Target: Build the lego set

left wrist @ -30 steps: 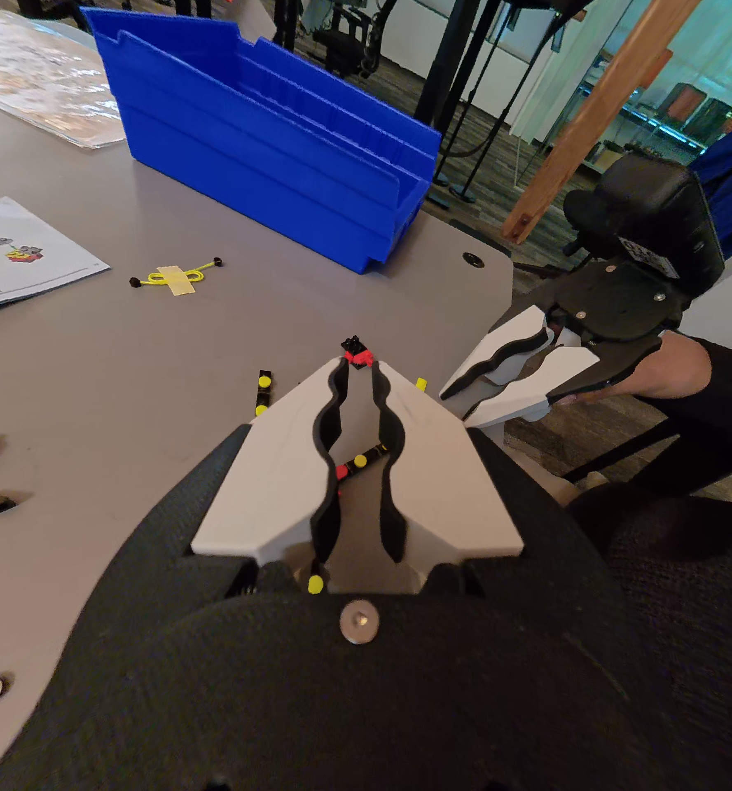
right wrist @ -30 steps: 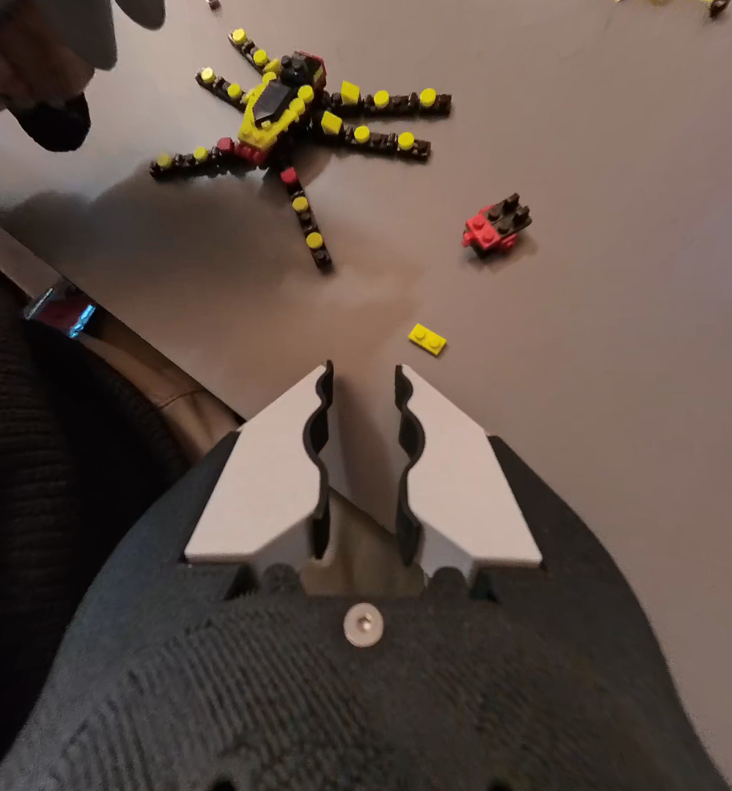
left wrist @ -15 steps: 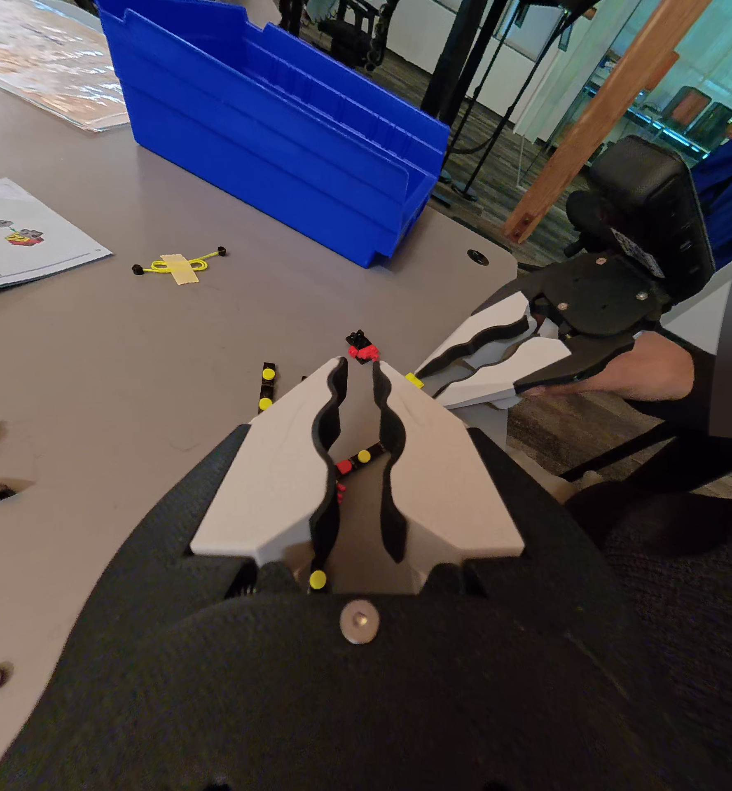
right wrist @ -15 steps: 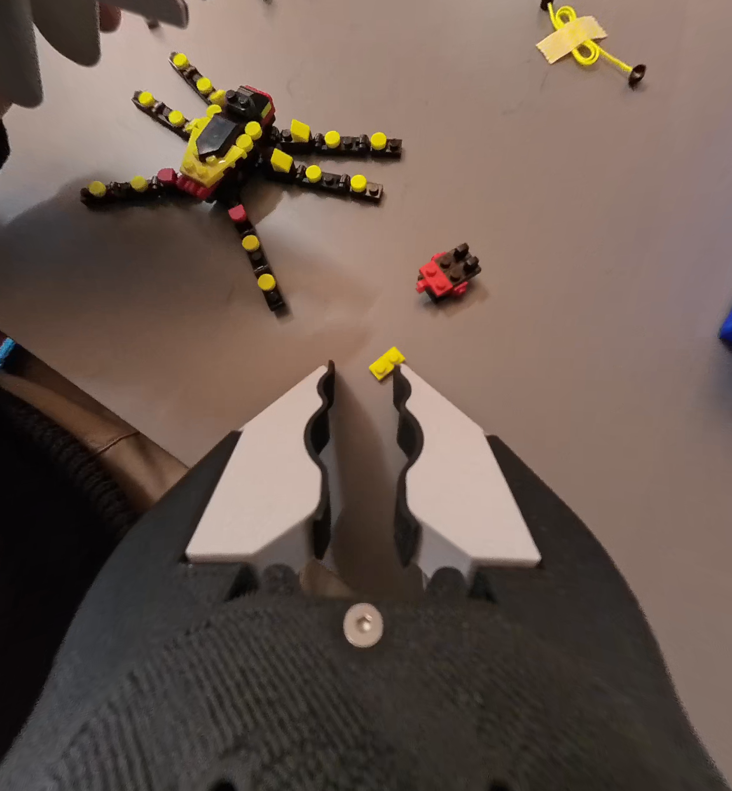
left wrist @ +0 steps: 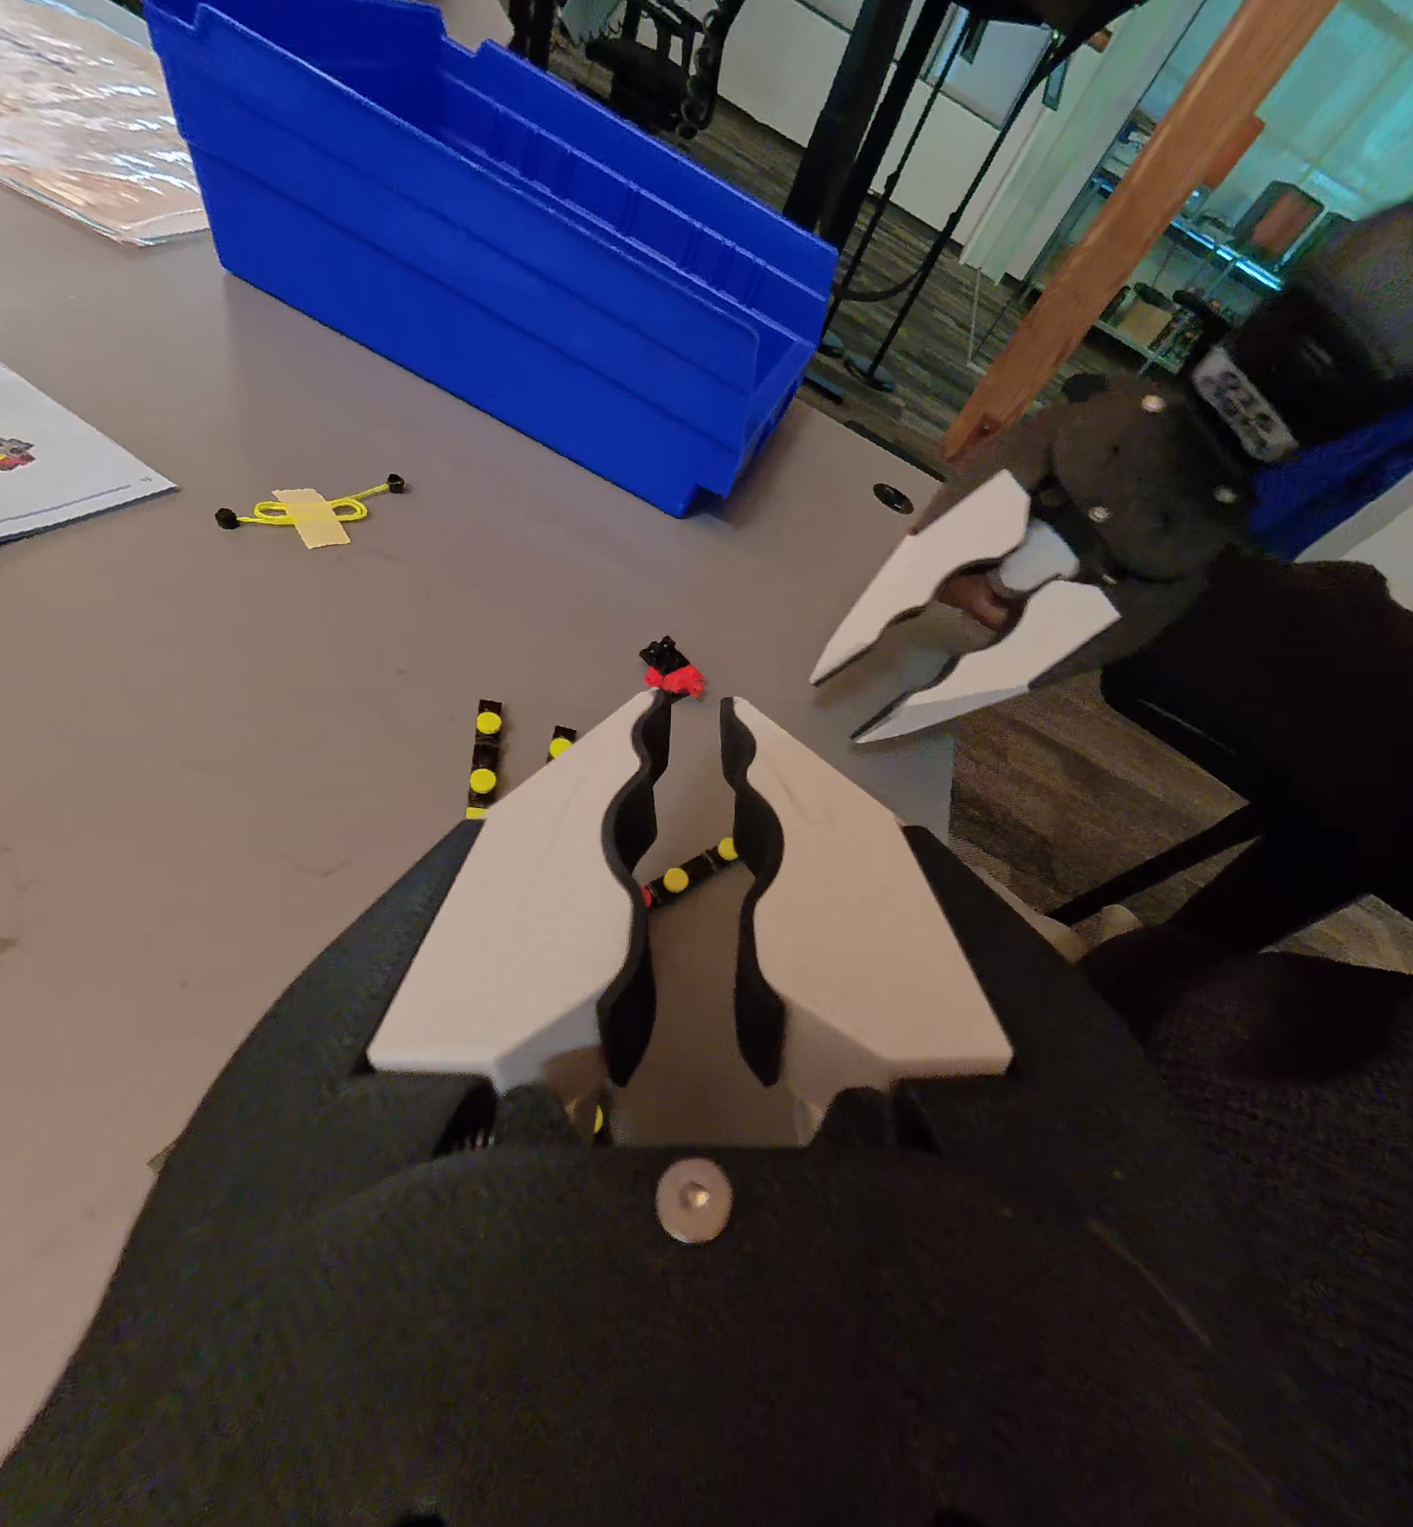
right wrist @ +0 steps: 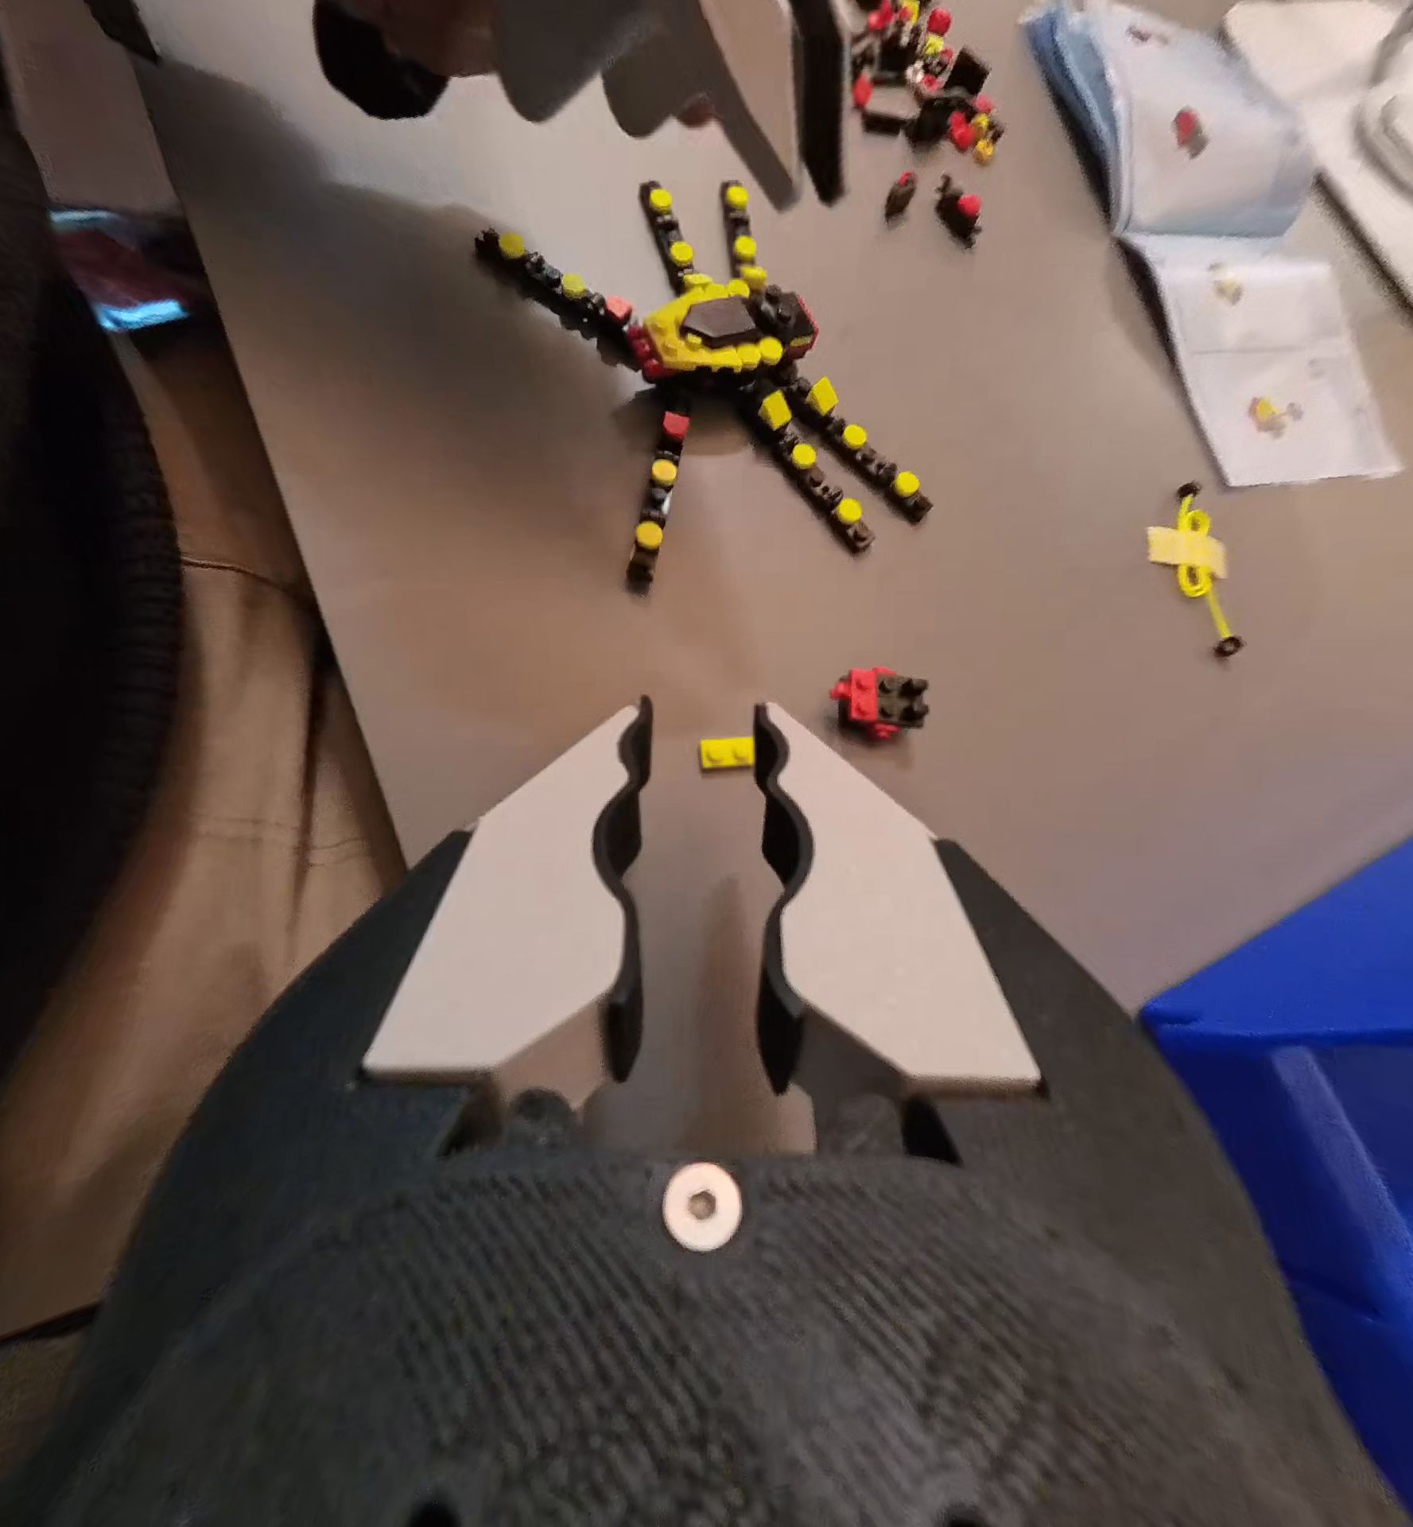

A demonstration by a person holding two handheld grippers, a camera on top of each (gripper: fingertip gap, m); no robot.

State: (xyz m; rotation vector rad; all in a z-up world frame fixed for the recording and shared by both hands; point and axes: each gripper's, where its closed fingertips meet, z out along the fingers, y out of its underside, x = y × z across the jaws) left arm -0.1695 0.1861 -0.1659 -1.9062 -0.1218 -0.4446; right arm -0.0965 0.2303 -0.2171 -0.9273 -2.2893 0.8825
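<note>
A black, yellow and red lego spider (right wrist: 719, 339) with several studded legs lies on the grey table. A small yellow plate (right wrist: 725, 753) lies on the table just ahead of my right gripper (right wrist: 703, 719), between its tips; the gripper is open and empty. A small red and black block (right wrist: 880, 701) sits just right of it, also in the left wrist view (left wrist: 670, 668). My left gripper (left wrist: 690, 709) is open and empty above the spider, whose legs (left wrist: 485, 756) show around it. The right gripper (left wrist: 839, 709) shows there too.
A blue bin (left wrist: 471, 248) stands at the back, its corner (right wrist: 1331, 1074) close to my right gripper. A yellow string with tape (left wrist: 310, 514) lies left of it. An instruction booklet (right wrist: 1264, 363) and a pile of loose pieces (right wrist: 926, 83) lie beyond the spider. The table edge (right wrist: 273, 529) runs left. The tips of one gripper are about 11 cm away from the tips of the other.
My right gripper has swung round and moved forward, so the yellow plate now lies between its tips. The left gripper has shifted only slightly.
</note>
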